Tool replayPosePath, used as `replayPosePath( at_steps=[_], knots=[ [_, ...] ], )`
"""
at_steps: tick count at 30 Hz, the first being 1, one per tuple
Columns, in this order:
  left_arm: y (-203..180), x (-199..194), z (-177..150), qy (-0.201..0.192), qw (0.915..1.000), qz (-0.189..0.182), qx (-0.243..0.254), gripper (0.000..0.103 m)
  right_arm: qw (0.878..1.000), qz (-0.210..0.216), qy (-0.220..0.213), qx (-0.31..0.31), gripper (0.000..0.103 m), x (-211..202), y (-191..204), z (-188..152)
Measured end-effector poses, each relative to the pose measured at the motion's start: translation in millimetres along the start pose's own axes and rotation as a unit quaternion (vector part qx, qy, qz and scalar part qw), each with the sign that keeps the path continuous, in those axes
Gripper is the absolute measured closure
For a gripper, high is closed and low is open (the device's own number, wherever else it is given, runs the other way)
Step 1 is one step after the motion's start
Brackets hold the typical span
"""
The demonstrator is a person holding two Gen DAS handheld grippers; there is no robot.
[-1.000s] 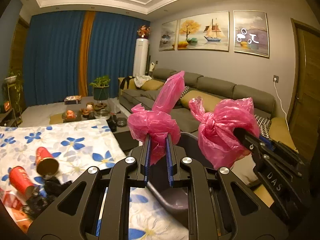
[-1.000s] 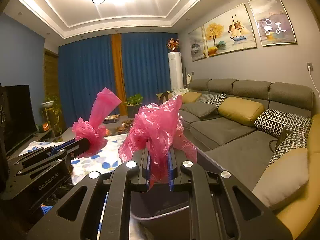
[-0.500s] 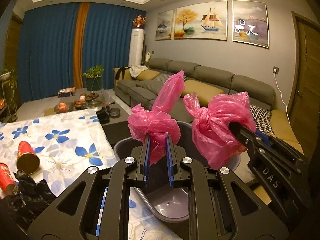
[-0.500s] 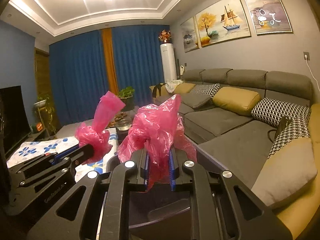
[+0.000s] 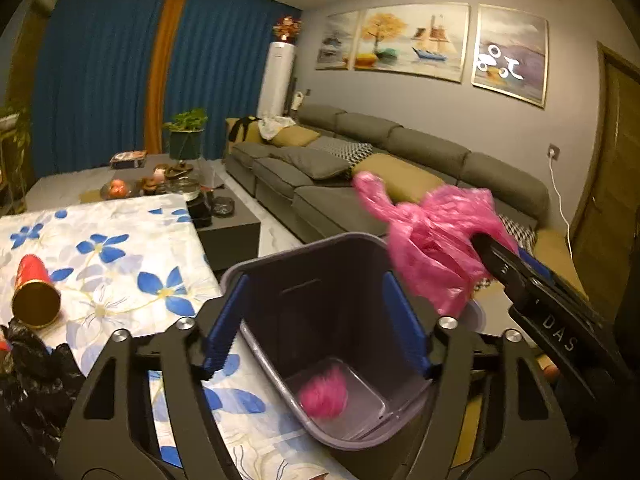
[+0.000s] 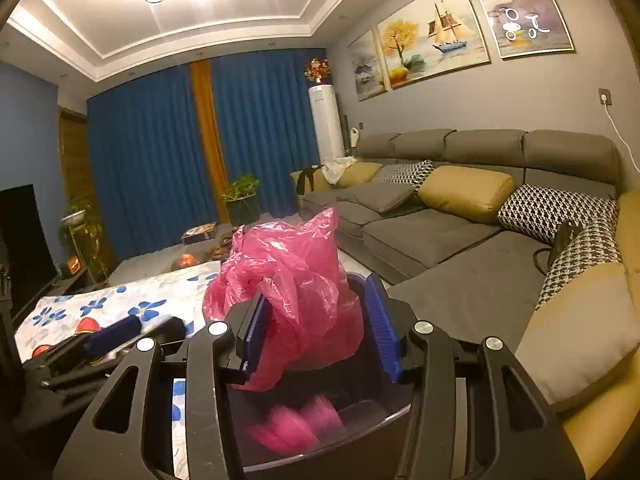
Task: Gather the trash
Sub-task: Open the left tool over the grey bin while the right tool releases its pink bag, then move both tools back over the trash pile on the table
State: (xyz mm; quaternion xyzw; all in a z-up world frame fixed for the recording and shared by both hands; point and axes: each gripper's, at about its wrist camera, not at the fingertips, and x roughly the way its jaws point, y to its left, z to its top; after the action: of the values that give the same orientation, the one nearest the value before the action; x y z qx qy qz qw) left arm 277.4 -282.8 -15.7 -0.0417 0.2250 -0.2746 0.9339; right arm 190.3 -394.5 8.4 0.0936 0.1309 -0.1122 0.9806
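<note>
A grey-purple trash bin [image 5: 256, 280] stands by the table below both grippers. My left gripper [image 5: 316, 320] is open and empty above it. A small pink bag [image 5: 322, 396] lies blurred at the bin's bottom, also in the right wrist view [image 6: 292, 424]. My right gripper [image 6: 320, 328] has its jaws spread. A second crumpled pink bag [image 6: 292, 280] sits between them against the left pad [image 6: 256, 332], over the bin [image 6: 360, 408]. In the left wrist view this bag [image 5: 436, 240] hangs at the right gripper's tip.
A table with a blue-flower cloth [image 5: 112, 256] lies to the left, holding a red cup [image 5: 34, 296] on its side and a black plastic bag [image 5: 32, 376]. A grey sofa [image 6: 460, 232] runs along the right wall. A low coffee table [image 5: 168, 176] stands behind.
My left gripper opened and its pink bag dropped into the bin. My right gripper's jaws spread apart around the second pink bag. Both views tilted down toward the bin.
</note>
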Motion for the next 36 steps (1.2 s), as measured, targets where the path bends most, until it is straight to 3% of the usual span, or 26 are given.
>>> replayPosePath(
  at_steps=[5,9,15,20,22,26,31,36],
  knots=[
    [5,-14,3,-0.013,0.9995,0.023,-0.015,0.017,1.0,-0.019,-0.002,-0.009,0.044,-2,5,0],
    [7,-29,4,-0.021,0.9986,0.043,-0.02,0.016,0.999,-0.026,0.021,-0.008,0.032,2,6,-3],
    [9,-50,4,-0.029,0.9979,0.051,-0.027,0.015,0.996,-0.049,0.067,-0.031,0.023,11,14,-18],
    [16,-67,-1,-0.037,0.9973,0.053,-0.036,0.015,0.995,-0.058,0.071,-0.032,0.022,13,12,-25],
    [21,-75,-2,-0.041,0.9968,0.056,-0.041,0.015,0.994,-0.077,0.068,-0.041,0.017,17,13,-29],
    [28,-93,-2,-0.048,0.9956,0.061,-0.053,0.015,0.988,-0.089,0.105,-0.073,0.015,28,18,-53],
    [38,-117,-6,-0.065,0.9922,0.099,-0.036,0.015,0.987,-0.095,0.104,-0.082,0.015,9,16,-62],
    [56,-134,-13,-0.061,0.9901,0.115,-0.052,0.015,0.984,-0.1,0.117,-0.092,0.013,4,13,-71]
  ],
)
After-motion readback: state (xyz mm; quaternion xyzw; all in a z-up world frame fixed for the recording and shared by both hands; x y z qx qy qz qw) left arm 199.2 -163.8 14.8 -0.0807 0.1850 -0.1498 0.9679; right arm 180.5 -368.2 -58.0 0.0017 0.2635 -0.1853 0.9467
